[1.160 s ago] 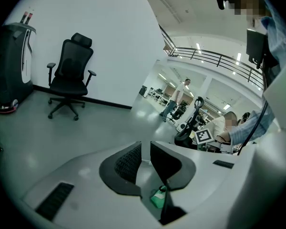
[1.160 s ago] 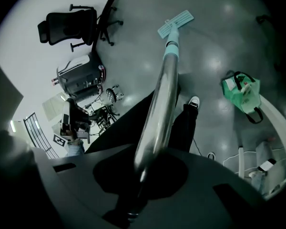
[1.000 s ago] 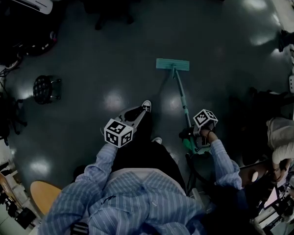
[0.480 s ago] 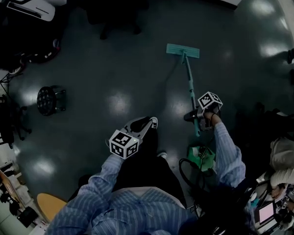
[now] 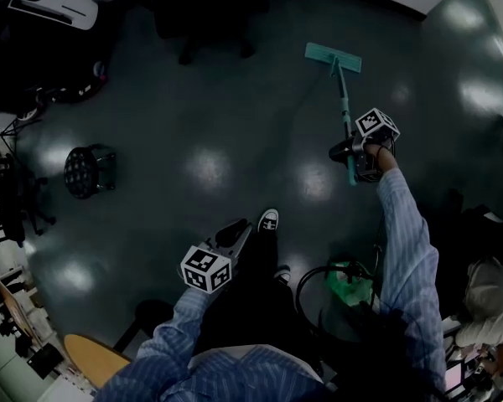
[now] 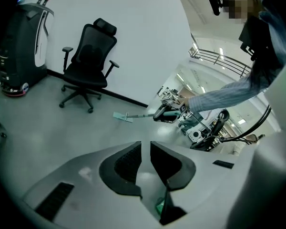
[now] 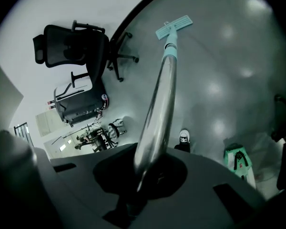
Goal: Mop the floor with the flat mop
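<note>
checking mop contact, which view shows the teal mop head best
Head view: the teal flat mop head lies whole from above. Right gripper view shows it small, past the metal handle; left gripper view, tiny, distant.

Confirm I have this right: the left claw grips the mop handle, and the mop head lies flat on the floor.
Not quite. The right gripper view shows the right claw shut on the mop handle; the left claw holds nothing. The mop head does lie flat on the floor.

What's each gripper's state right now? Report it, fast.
Left gripper: nearly closed, holding nothing.
Right gripper: closed on the mop handle.
</note>
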